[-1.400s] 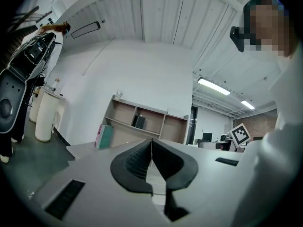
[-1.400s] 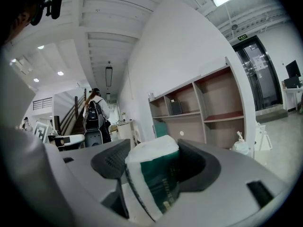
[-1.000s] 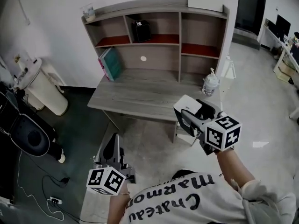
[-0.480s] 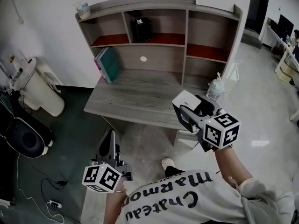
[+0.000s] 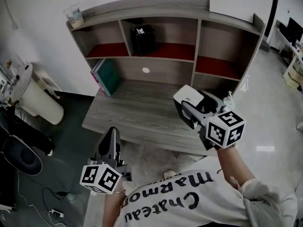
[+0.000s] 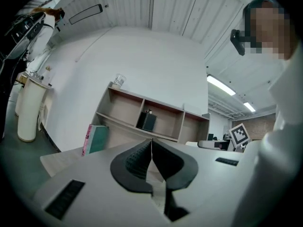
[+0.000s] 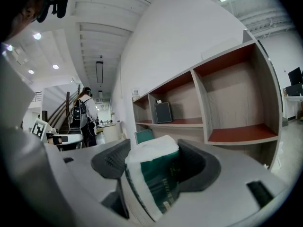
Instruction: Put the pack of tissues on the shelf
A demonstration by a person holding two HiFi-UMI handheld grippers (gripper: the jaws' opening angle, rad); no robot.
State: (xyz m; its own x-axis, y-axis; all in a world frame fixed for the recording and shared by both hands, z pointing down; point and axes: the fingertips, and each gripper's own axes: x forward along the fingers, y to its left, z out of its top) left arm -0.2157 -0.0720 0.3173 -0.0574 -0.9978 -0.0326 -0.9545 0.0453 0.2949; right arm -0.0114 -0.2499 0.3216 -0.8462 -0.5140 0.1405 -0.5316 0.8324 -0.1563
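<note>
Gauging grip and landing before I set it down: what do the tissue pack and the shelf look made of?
Pack of tissues: thin plastic film, white and green, slight sheen; it creases and bulges between the right gripper's jaws.
Shelf: board with a grey wood-grain face, matte, probably laminate. Its compartment floors are red, material unclear.

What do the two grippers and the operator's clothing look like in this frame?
Both the left gripper and right gripper have grey moulded bodies with dark, ribbed pads inside the jaws. Each carries a white cube printed with black square markers: left cube, right cube. The person wears a white shirt with dark lettering. No cables show.
</note>
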